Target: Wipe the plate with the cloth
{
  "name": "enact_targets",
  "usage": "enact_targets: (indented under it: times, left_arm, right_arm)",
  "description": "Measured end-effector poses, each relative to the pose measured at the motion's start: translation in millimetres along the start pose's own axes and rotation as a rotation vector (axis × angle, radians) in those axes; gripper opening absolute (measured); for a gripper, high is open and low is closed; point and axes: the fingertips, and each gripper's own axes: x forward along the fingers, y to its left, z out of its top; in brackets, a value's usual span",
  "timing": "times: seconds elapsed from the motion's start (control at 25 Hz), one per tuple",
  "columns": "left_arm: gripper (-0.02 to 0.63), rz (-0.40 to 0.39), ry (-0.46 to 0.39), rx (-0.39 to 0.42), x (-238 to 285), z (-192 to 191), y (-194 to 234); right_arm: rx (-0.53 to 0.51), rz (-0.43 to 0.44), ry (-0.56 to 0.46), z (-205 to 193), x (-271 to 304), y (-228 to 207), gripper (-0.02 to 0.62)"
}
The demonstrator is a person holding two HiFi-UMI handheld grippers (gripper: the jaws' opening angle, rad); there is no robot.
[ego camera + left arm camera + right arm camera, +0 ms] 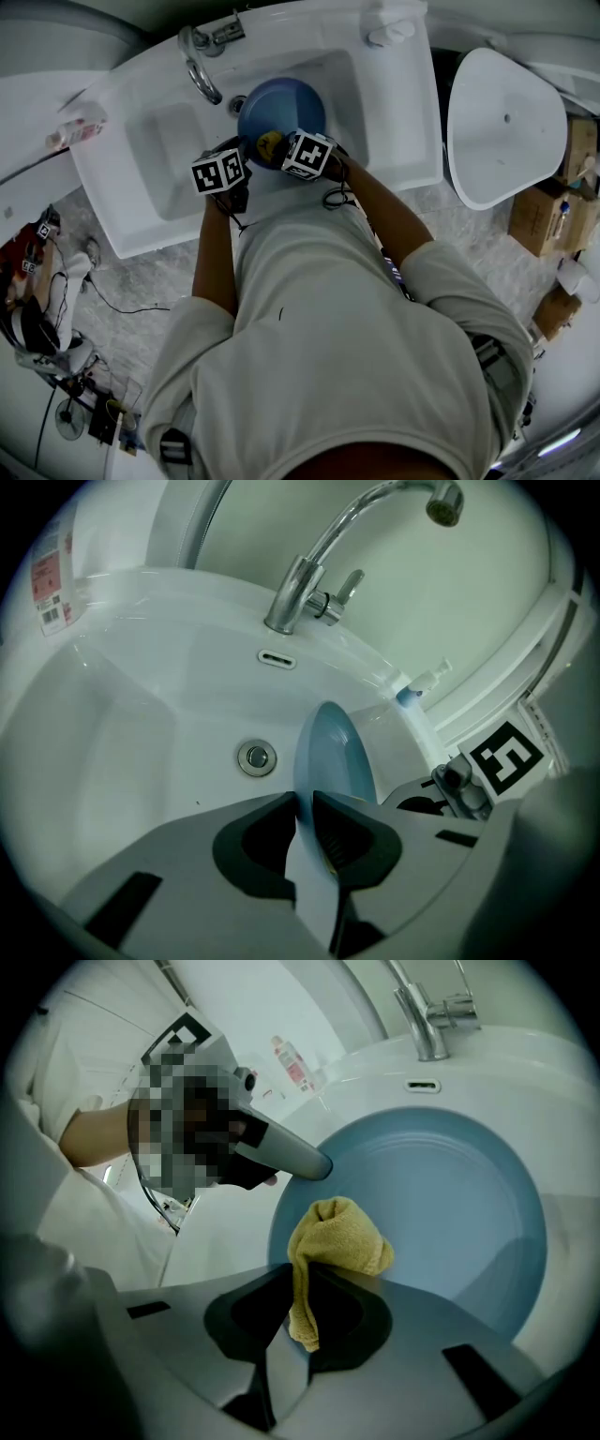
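Head view: looked down on a person [328, 328] bent over a white sink [141, 187]. Saw a blue plate [281, 103] inside the sink bowl, close to the tap [202, 70]. Saw both grippers over the front part of the sink, at the near edge of the plate, with a bit of yellow cloth [269, 143] between them.

Left gripper view: found the left gripper [305, 803] pinched tight on the rim of the plate [333, 757], one finger on each side. Saw the plate from its edge, down in the sink [122, 742], just right of the drain [256, 757] and below the tap [300, 583].

Right gripper view: found the right gripper [302, 1274] squeezed shut on the cloth [337, 1237], with nothing but cloth between the fingers. Saw a bunched lump of cloth past the fingertips, lying against the inside face of the plate [441, 1204], and a thin tail of cloth hanging back between the fingers. Could also see the tip of the left gripper on the plate's rim, on the side away from the tap.
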Motion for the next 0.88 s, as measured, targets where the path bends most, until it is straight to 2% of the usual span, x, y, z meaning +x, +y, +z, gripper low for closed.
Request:
enact_targets:
  times: [0.24, 0.56, 0.72, 0.88]
  left_arm:
    - [0.067, 0.008, -0.004, 0.021, 1.2, 3.3, -1.4]
    - [0.066, 0.005, -0.004, 0.023, 2.0, 3.2, -0.5]
    - [0.066, 0.004, -0.009, 0.030, 1.8, 4.4, -1.3]
    - [0.066, 0.002, -0.010, 0.037, 0.8, 4.5, -3.1]
  right_arm:
    - [0.030, -0.054, 0.082, -20.4, -7.8, -16.8, 0.049]
    - [0.216, -0.131, 0.164, -55.6, -21.0, -53.5, 0.049]
    - [0.366, -0.162, 0.149, -61.0, -34.8, -69.9, 0.049]
    - [0.463, -0.277, 0.089, -60.6, -49.9, -94.3, 0.048]
